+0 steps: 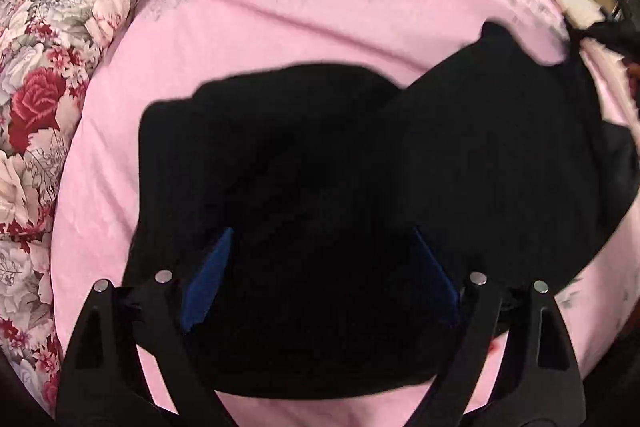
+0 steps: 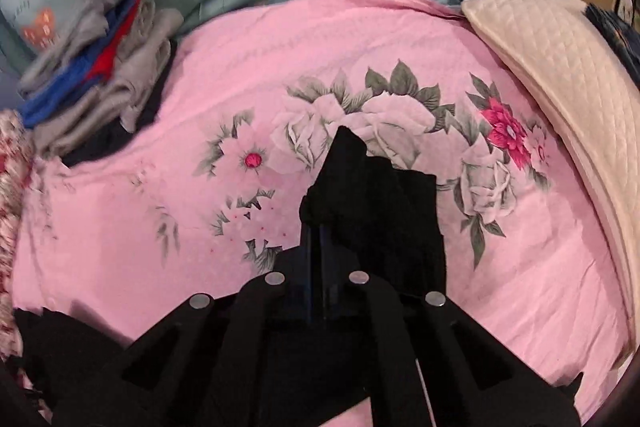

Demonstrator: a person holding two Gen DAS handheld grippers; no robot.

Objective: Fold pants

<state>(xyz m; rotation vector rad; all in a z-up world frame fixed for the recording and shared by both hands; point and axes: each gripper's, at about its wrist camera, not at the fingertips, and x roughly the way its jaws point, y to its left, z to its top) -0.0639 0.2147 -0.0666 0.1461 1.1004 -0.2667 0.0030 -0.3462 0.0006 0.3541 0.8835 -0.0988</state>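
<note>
Your left gripper [image 1: 320,279] hangs over the black pants [image 1: 360,167], fingers spread wide with the blue pads [image 1: 210,275] showing on either side of the cloth — released, gripping nothing. The pants lie bunched on the pink sheet [image 1: 248,35], one part trailing off toward the right edge. Your right gripper [image 2: 320,227] has its fingers clenched on a fold of the pants [image 2: 376,203], which stands up from the tips above the sheet's flower print [image 2: 360,123]. A stack of folded clothes [image 2: 96,67] sits well apart at the far left — a quilted cream pillow [image 2: 560,67] lies to the right.
</note>
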